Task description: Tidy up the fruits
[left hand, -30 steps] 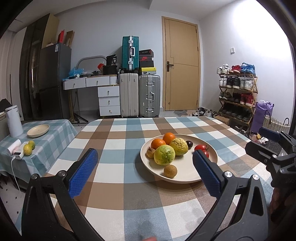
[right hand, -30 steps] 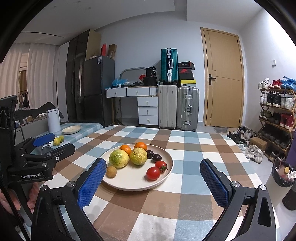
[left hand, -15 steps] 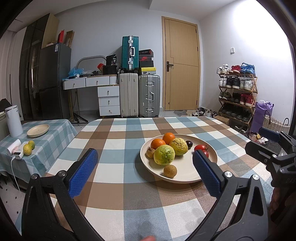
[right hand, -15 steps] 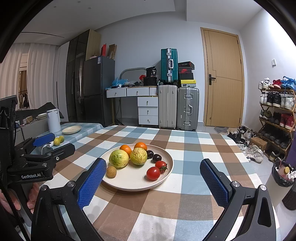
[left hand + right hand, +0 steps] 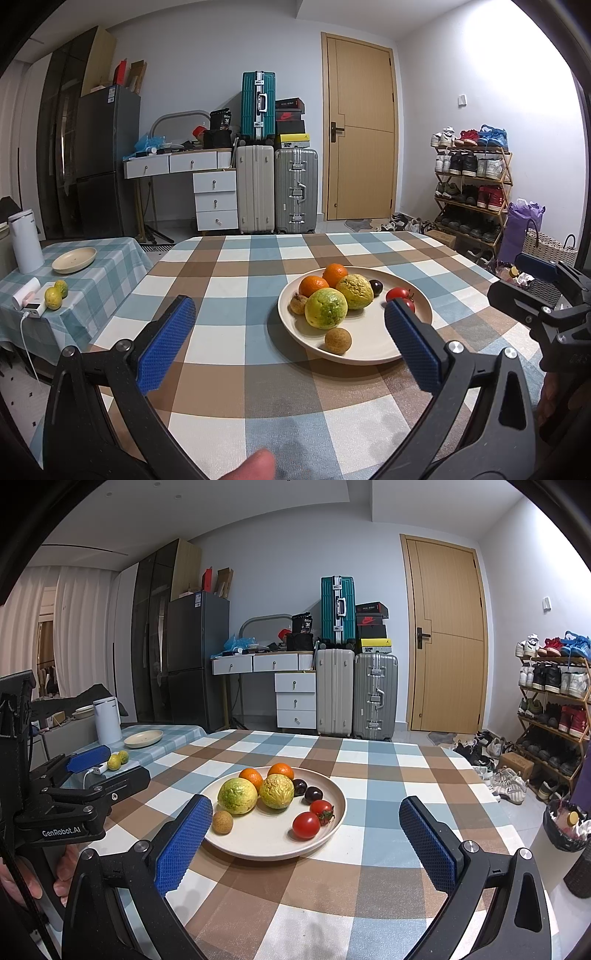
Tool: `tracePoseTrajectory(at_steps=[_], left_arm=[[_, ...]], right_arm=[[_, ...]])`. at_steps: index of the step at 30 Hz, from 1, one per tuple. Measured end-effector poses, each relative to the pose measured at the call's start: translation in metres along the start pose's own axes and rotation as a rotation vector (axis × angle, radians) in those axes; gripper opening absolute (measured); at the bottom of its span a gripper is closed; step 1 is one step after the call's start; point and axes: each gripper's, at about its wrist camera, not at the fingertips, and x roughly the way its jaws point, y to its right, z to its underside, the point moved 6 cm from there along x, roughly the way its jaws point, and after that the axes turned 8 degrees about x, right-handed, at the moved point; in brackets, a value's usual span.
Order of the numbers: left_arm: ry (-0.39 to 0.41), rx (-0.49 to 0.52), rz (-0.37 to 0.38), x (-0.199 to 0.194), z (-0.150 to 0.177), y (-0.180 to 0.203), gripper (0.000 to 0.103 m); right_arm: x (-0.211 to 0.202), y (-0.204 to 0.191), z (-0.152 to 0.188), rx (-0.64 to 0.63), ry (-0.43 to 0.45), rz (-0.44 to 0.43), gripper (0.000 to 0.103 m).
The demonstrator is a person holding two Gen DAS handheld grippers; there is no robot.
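A cream plate (image 5: pixel 373 352) (image 5: pixel 266 843) on the checked table holds two oranges (image 5: pixel 314 286), two yellow-green citrus fruits (image 5: pixel 326 308) (image 5: pixel 237 796), two dark plums (image 5: pixel 313 794), two red tomatoes (image 5: pixel 306 825) and small brown fruits (image 5: pixel 337 340) (image 5: pixel 222 822). My left gripper (image 5: pixel 291 345) is open and empty, near the table's front edge, short of the plate. My right gripper (image 5: pixel 304 843) is open and empty, also short of the plate, its left finger beside the plate's near left rim.
A low side table (image 5: pixel 110 258) at the left carries an empty cream plate (image 5: pixel 74 260), a white kettle (image 5: pixel 25 240), two small yellow-green fruits (image 5: pixel 56 294) and a charger. Suitcases, drawers, a fridge and a shoe rack stand behind.
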Motion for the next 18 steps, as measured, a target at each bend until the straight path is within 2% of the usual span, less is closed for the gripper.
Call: tracePoseTrajectory(at_steps=[18], left_arm=[[0.001, 0.001, 0.000, 0.0001, 0.0007, 0.0009, 0.102]], right_arm=[[-0.0002, 0.0003, -0.0001, 0.001, 0.000, 0.000, 0.103]])
